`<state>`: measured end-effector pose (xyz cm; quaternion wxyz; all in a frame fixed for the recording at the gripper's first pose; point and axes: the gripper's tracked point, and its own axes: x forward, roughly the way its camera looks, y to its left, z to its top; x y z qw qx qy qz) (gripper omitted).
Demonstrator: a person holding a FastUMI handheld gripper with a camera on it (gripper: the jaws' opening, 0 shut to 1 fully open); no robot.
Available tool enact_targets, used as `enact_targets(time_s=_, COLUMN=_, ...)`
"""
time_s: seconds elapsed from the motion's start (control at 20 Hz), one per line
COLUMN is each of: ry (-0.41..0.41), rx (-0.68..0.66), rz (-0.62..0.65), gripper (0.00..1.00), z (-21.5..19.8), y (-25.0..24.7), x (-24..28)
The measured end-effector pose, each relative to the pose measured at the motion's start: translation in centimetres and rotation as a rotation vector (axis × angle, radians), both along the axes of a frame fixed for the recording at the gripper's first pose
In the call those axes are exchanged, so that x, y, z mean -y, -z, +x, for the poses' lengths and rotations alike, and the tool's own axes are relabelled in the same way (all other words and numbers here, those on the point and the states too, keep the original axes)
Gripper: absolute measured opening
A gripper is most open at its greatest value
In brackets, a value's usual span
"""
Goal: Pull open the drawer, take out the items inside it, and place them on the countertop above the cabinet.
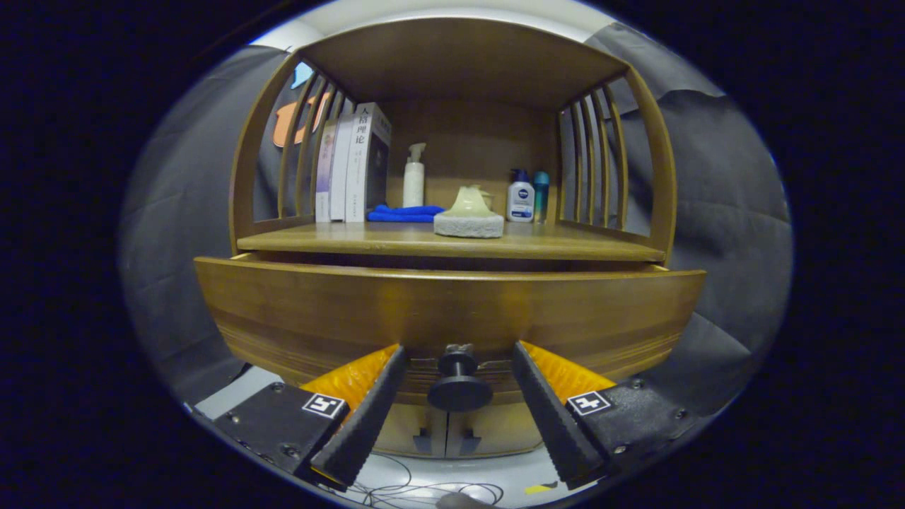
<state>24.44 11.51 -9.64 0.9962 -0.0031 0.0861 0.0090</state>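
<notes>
Your gripper [458, 396] is spread open with the small dark round knob [459, 385] dead centre between its fingers, neither touching, on the curved brown wooden drawer front [452, 311] just under the countertop [452, 242]; knob stem points straight back at you.

The white book [373, 159] standing on the tabletop [565, 244] carries large Chinese characters, 人格理论, down its spine; the smaller print below is too fine to read. The claw [458, 351], its fingers spread apart either side of the drawer knob [459, 387], bears a square black-and-white coded marker [324, 405] on each side.
</notes>
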Motion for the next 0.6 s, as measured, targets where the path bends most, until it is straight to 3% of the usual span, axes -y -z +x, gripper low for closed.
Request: enact_targets(time_s=0.6, ry=-0.009, rx=0.027, rz=0.004, gripper=1.00, z=4.9, y=-0.5, x=-0.1)
